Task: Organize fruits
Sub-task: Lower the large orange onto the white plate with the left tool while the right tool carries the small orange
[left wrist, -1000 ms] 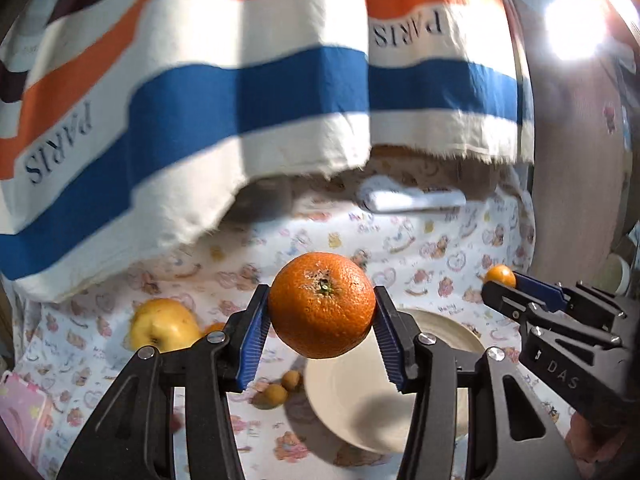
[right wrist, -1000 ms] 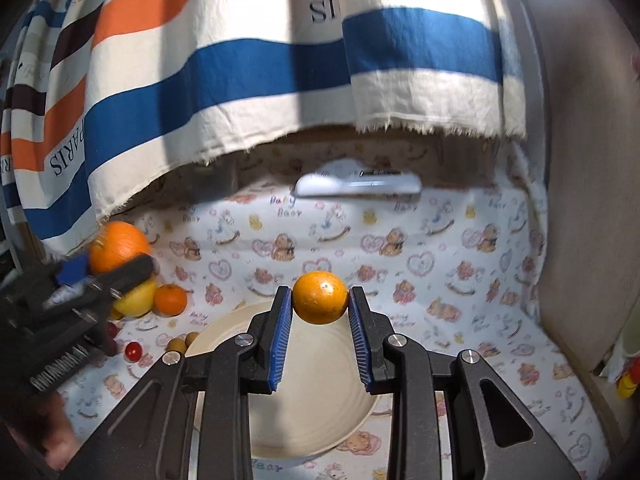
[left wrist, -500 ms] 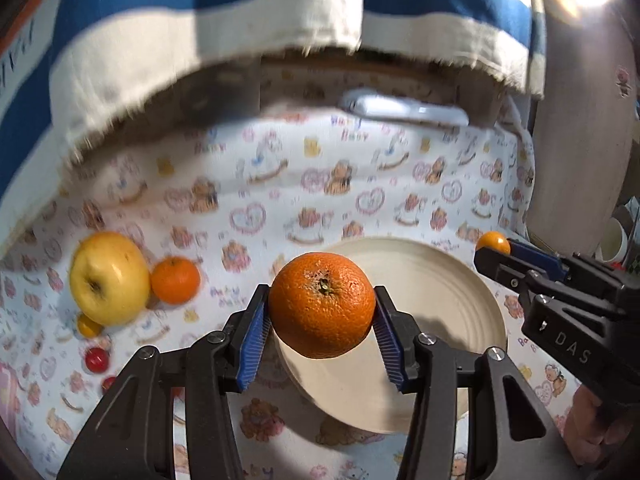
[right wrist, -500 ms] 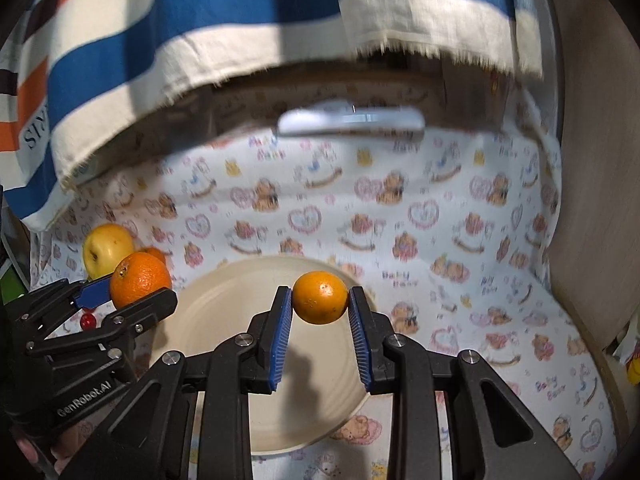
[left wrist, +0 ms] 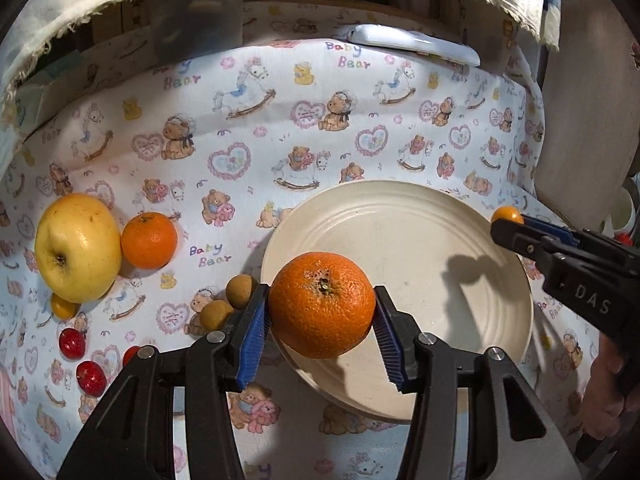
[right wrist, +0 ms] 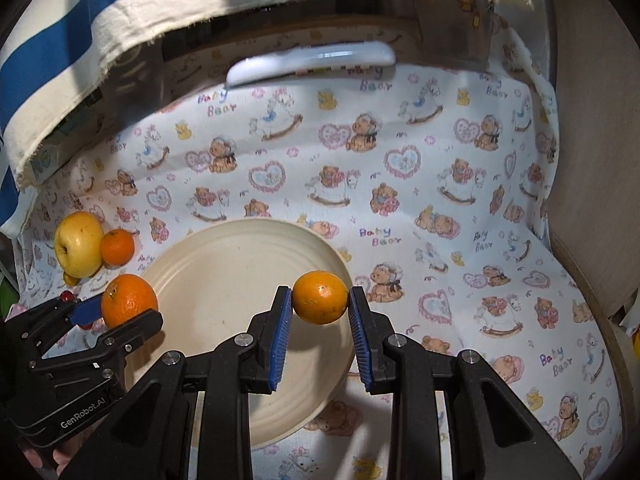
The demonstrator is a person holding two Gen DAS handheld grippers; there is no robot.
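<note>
- A cream plate (left wrist: pixel 460 216) sits on a worktop covered with a teddy-bear printed cloth (left wrist: pixel 240 128). The plate holds no fruit yet, so the sorting looks barely begun.
- The left gripper (left wrist: pixel 322 316) has its blue-padded fingers (left wrist: pixel 252 336) closed on a large orange (left wrist: pixel 322 306), held in the air over the near left edge of the plate.
- The right gripper (right wrist: pixel 320 316) has its fingers (right wrist: pixel 280 336) closed on a smaller orange (right wrist: pixel 320 297), held in the air over the right side of the plate. In the left camera this small fruit shows only as a tip at the plate's far right edge.
- Both fruits appear ready to be set down; judging by their position, the plate is the likely target.
- Still loose on the cloth, to the left of the plate: a yellow apple (left wrist: pixel 76 248) touching a tangerine (left wrist: pixel 149 240), and a small yellow fruit (left wrist: pixel 64 306) tucked just under the apple.
- Two small brown round fruits (left wrist: pixel 228 304) lie just beside the plate's left rim.
- Three small red fruits (left wrist: pixel 82 360) lie near the left edge of the cloth.
- At the far edge lies a white oblong object (right wrist: pixel 312 62), below a hanging striped cloth (right wrist: pixel 60 52).
</note>
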